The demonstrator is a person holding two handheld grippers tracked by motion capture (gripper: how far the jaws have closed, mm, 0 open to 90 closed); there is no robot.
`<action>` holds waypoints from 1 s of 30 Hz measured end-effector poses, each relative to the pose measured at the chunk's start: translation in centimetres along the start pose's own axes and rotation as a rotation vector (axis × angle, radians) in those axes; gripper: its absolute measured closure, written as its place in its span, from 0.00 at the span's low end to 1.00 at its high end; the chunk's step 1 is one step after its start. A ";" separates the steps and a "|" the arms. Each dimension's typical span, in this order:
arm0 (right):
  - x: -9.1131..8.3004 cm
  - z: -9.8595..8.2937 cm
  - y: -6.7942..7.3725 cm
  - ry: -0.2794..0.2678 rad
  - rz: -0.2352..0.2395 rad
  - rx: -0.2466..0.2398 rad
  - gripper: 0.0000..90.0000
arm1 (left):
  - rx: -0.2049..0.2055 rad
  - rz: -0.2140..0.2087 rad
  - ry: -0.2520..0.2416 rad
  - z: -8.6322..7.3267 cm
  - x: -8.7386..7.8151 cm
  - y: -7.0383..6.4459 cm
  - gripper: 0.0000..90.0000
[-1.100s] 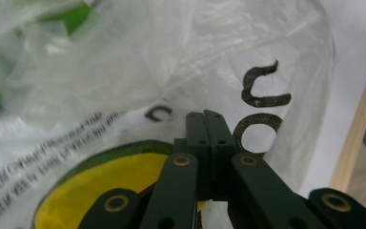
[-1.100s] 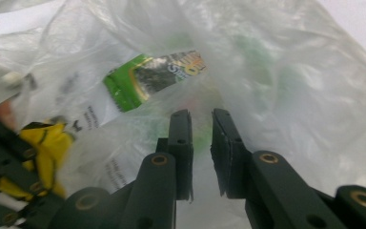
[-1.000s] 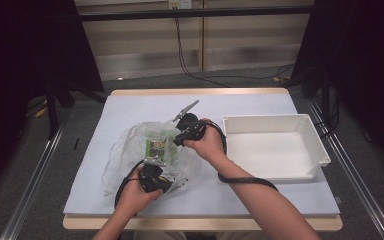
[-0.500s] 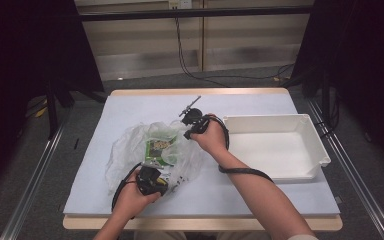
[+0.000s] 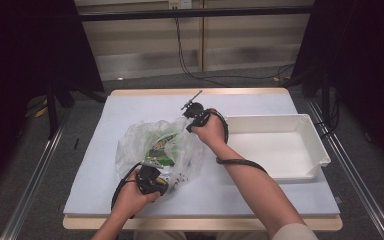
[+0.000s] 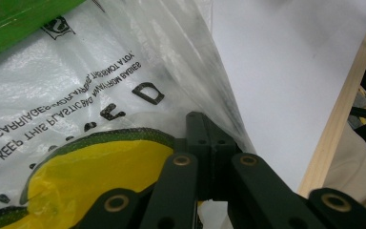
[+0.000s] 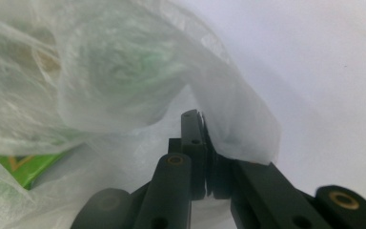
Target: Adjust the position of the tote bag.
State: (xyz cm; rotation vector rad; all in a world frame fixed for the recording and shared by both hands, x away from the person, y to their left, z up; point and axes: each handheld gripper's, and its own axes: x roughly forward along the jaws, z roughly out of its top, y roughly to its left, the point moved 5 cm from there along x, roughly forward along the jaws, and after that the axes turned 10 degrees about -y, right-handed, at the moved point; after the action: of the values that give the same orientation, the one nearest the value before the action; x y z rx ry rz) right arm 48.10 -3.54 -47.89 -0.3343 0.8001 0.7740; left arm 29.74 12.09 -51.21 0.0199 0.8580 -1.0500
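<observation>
Lying crumpled on the left-centre of the table (image 5: 105, 125), the bag (image 5: 160, 150) is thin, clear plastic, wrinkled and cloudy where it folds over itself. Black warning print runs across one face of it in the left gripper view. Inside sits a green packet (image 5: 159, 150), flat and glossy; a yellow patch with a dark green edge shows through the film just above the left gripper's jaws.

The left gripper (image 5: 152, 182) holds the bag's near edge, at the side toward the person; its jaws are closed together with a fold of film pinched between them. The right gripper (image 5: 192, 117) holds the far right edge of the bag, and its jaws are likewise pressed together on a rolled lip of plastic. The bag stretches between the two grips.

A pale blue-white cloth covers the table, smooth and matte, with a light wooden rim showing at the edges. To the right of the bag, beside the right forearm, stands a white tray (image 5: 320, 150), rectangular with low walls and rounded corners.
</observation>
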 end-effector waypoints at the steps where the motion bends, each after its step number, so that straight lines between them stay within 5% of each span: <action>1: 0.1 0.1 -0.1 0.001 0.005 0.008 0.97 | -0.007 0.010 -0.001 0.0 0.0 -0.1 1.00; 5: 0.8 0.5 -0.5 0.013 0.005 0.004 0.99 | -0.010 -0.005 0.001 0.0 0.0 0.0 1.00; 8: 1.2 0.6 -1.3 0.037 -0.035 -0.045 0.99 | -0.016 -0.010 0.008 0.0 0.0 0.1 1.00; 11: 1.5 0.6 -1.6 0.029 -0.014 -0.002 0.98 | -0.042 -0.022 -0.003 0.0 0.0 0.3 1.00; 17: 0.8 0.7 -0.9 0.016 0.003 -0.042 0.91 | -0.067 -0.032 -0.053 0.6 -0.3 0.7 1.00; 30: -2.9 0.3 2.2 -0.042 0.056 -0.079 0.76 | -0.051 0.084 -0.136 3.5 -3.1 2.5 0.83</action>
State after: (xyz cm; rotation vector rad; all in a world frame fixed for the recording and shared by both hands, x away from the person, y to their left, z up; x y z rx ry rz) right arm 45.34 -3.36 -45.50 -0.3659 0.7430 0.8635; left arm 33.09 14.31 -47.81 -0.0574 0.7537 -0.9397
